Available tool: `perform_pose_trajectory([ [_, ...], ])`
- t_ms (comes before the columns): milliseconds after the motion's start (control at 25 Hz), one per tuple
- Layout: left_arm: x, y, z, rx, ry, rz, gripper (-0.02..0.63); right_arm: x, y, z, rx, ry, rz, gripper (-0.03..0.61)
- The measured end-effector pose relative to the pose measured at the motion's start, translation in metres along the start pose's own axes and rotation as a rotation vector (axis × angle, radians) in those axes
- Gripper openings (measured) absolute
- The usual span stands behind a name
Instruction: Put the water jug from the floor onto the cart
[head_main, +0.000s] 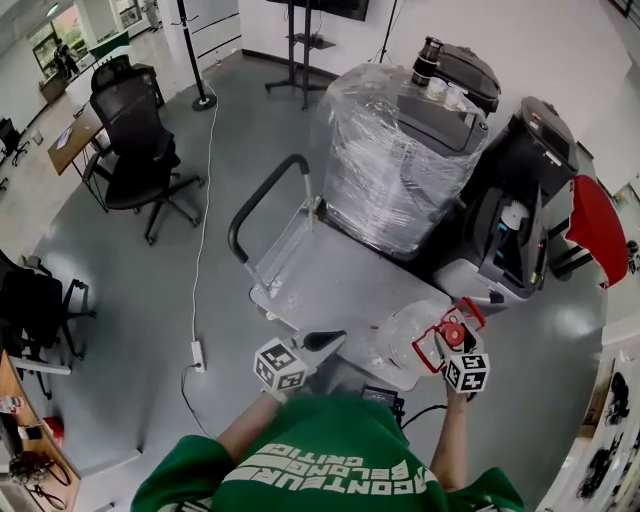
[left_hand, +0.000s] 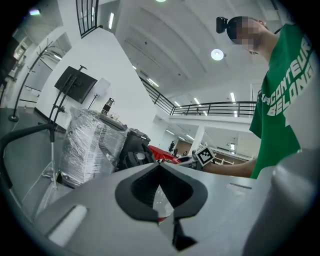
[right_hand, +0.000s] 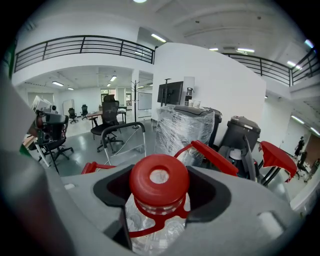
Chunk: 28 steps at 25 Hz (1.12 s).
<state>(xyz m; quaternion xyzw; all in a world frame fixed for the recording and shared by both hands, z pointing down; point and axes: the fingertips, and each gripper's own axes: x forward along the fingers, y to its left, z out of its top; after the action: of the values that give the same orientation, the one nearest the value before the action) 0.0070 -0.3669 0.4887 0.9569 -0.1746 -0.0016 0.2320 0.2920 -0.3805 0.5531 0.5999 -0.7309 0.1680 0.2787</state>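
The water jug is clear plastic with a red cap and a raised red carry handle. It sits over the near right corner of the cart's grey deck; I cannot tell whether it rests there or hangs. My right gripper is shut on the jug's neck just under the cap. My left gripper is shut and empty, just left of the jug, over the deck's near edge. Through its notch a sliver of the jug shows.
The cart has a black push handle at its left end and a large plastic-wrapped unit on its far end. Black machines stand to the right. An office chair and a power strip with its cable are to the left.
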Motion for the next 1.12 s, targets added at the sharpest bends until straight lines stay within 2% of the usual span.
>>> perform_pose_trajectory([
  [360, -0.004, 0.016, 0.01, -0.006, 0.033, -0.012, 0.008, 0.039, -0.005, 0.008, 0.003, 0.024, 0.004, 0.299],
  [520, 0.0, 0.021, 0.02, -0.001, 0.021, -0.014, 0.008, 0.062, -0.005, 0.004, 0.0, 0.042, 0.021, 0.299],
  [760, 0.015, 0.022, 0.025, 0.009, 0.049, -0.019, 0.008, 0.096, 0.001, -0.016, -0.018, 0.097, 0.052, 0.299],
  [920, 0.029, 0.017, 0.026, -0.021, 0.045, -0.034, 0.008, 0.114, -0.001, -0.04, -0.016, 0.153, 0.085, 0.299],
  [1120, 0.045, 0.019, 0.022, -0.032, 0.079, -0.047, 0.008, 0.146, -0.001, -0.069, -0.034, 0.241, 0.128, 0.299],
])
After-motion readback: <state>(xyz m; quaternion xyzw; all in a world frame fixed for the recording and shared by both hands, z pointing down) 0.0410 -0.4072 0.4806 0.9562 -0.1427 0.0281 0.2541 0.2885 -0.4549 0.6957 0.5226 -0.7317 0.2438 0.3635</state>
